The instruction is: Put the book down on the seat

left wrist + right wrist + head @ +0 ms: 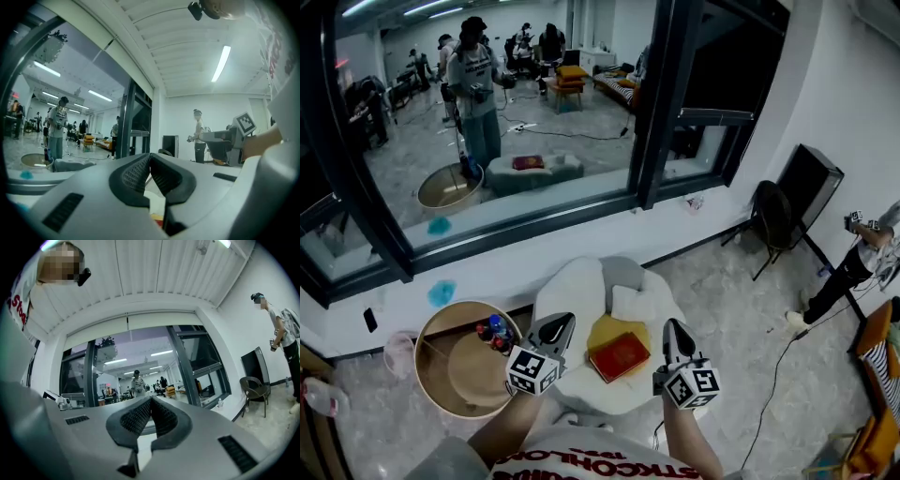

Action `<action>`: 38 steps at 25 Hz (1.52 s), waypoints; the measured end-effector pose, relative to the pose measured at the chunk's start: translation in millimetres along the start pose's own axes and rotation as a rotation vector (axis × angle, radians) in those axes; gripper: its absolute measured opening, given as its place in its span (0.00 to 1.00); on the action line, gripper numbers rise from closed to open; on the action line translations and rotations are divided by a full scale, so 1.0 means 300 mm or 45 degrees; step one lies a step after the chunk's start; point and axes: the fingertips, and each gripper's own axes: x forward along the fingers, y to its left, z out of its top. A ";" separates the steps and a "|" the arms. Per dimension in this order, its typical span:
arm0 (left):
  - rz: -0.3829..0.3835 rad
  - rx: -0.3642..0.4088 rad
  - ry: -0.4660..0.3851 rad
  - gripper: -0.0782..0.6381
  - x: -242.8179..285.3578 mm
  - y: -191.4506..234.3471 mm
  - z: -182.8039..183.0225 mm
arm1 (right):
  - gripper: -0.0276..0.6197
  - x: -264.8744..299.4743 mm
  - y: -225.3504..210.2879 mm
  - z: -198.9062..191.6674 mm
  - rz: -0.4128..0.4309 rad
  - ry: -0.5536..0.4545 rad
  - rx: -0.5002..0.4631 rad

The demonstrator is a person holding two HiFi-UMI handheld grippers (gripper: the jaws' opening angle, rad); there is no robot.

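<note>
**Red book flat on the cushion, both tools shut and clear of it**

The book (620, 356), a red hard-looking rectangle, lies flat on a smooth yellow cushion (609, 329). It is turned so that one corner points toward 7 o'clock. The cushion sits on the seat (572, 292), a rounded, lumpy white piece with a plush look and a grey patch at its 12 o'clock side. The book rests near the seat's middle, inside the cushion's outline on most sides.

The left tool (557, 328) hangs at the book's 9 o'clock and the right tool (674, 330) at its 3 o'clock. Neither touches the cover. In each gripper view the ribbed black pads (136, 174) (138, 417) meet at their tips, with nothing between them.

A round, smooth-walled wooden tub (441, 394) stands just beside the seat at 9 o'clock, with small coloured things inside. Mottled stone floor (741, 319) lies open from 1 to 4 o'clock. A black chair (773, 217) stands against the wall, well apart, at 2 o'clock. A white ledge under a dark-framed window closes off the 12 o'clock side.
</note>
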 end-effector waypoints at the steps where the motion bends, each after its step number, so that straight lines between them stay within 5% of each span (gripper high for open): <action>1: 0.003 0.002 -0.007 0.13 -0.002 0.003 0.005 | 0.08 0.003 0.002 0.002 0.005 -0.005 -0.002; 38: 0.012 0.014 0.017 0.13 -0.043 -0.032 -0.011 | 0.08 -0.072 -0.011 0.001 -0.028 -0.016 -0.036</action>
